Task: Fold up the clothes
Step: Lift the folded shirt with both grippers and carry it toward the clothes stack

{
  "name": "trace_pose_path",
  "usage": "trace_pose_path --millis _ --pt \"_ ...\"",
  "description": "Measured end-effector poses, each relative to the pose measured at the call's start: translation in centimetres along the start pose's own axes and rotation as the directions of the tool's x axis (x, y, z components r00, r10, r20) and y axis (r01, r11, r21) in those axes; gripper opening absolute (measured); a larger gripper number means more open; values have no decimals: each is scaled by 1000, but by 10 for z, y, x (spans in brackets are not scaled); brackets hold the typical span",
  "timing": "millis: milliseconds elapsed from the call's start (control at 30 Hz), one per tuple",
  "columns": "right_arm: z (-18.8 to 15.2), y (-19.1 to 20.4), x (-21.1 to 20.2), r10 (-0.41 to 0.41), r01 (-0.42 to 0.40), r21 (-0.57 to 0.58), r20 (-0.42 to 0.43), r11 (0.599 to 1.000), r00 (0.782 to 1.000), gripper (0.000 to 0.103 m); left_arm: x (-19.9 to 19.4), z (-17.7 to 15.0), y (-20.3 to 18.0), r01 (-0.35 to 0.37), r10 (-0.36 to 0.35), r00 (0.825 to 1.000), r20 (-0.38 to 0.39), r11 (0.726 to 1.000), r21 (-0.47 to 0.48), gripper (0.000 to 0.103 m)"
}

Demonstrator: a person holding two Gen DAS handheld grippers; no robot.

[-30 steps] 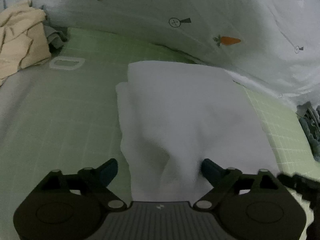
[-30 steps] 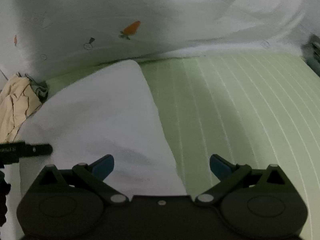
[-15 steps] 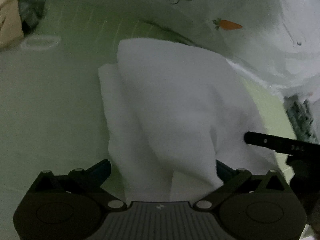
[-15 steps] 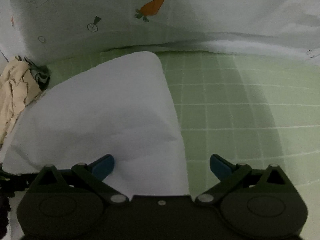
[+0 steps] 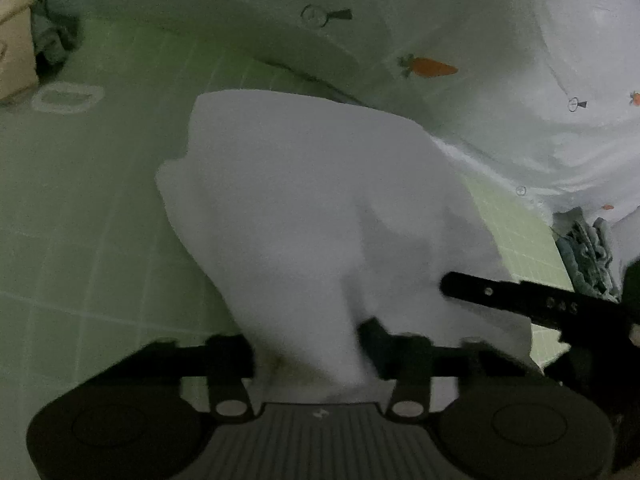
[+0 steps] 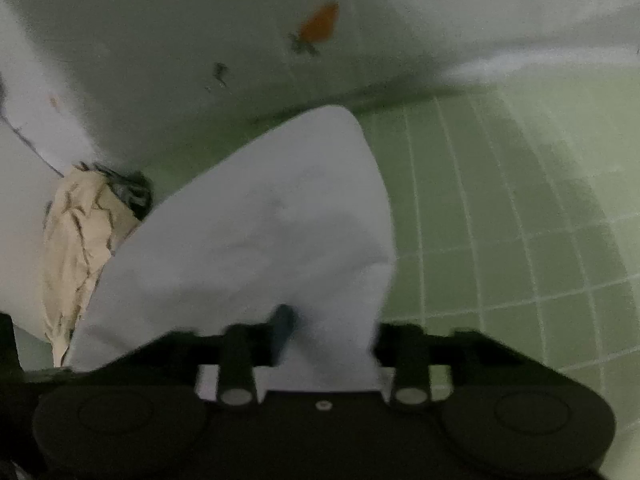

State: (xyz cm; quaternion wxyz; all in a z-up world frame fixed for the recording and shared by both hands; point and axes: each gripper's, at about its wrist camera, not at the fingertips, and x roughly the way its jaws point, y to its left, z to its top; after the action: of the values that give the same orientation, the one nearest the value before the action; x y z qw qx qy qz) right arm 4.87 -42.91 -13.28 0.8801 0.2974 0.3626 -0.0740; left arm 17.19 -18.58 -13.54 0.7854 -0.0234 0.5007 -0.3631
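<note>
A folded white cloth (image 5: pixel 320 200) lies on a green grid mat (image 5: pixel 80 220). My left gripper (image 5: pixel 304 344) has its jaws closing on the cloth's near edge, which is bunched tight between the fingers. My right gripper (image 6: pixel 332 332) is likewise closing on the near right corner of the same white cloth (image 6: pixel 260 240), the fabric pinched between its blue-tipped fingers (image 6: pixel 285 318). In the left wrist view the right gripper shows as a black finger (image 5: pixel 520 300) lying across the cloth's right side.
A white sheet with carrot prints (image 5: pixel 428 67) rises behind the mat. A crumpled beige garment (image 6: pixel 76 240) and a dark one (image 6: pixel 128 188) lie at the far left. There is a white ring (image 5: pixel 66 97) on the mat and a grey knit item (image 5: pixel 588 252) at the right. Bare mat (image 6: pixel 520 220) spreads to the right.
Both grippers stood wide open over the cloth's near edge. Both have closed in, gathering the fabric between their fingers. Both views have drawn closer to the cloth.
</note>
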Motion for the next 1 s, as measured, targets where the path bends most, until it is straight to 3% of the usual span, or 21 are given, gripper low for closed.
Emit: trace_pose_path --millis 67,267,400,500,633,733,833,933,1000 --pt "-6 0 -22 19 -21 42 49 999 999 21 -10 -1 -12 0 0 1000 11 1000 9 34" --pt "-28 -13 -111 -29 9 101 196 995 980 20 -47 -12 -74 86 -94 994 46 983 160 33" --pt "-42 -38 -179 -111 65 161 296 985 949 20 -53 -18 -137 181 -195 980 27 946 269 33" --pt "-58 -63 -233 -184 110 217 358 970 916 20 -49 -28 -194 253 -265 964 -13 903 347 33" --pt "-83 -110 -299 -265 144 296 422 944 867 20 -40 -50 -270 305 -316 948 -49 847 435 33" --pt "-96 -154 -339 -295 139 350 446 926 845 20 -30 -74 -332 331 -341 938 -70 813 480 33" --pt "-101 -210 -379 -313 147 366 450 919 836 20 -9 -100 -392 350 -355 931 -83 803 483 33" --pt "-94 -262 -413 -318 162 352 445 922 838 20 11 -124 -451 354 -352 932 -92 820 451 33" --pt "-88 -297 -435 -319 172 341 440 924 839 20 21 -138 -487 358 -357 930 -93 816 455 33"
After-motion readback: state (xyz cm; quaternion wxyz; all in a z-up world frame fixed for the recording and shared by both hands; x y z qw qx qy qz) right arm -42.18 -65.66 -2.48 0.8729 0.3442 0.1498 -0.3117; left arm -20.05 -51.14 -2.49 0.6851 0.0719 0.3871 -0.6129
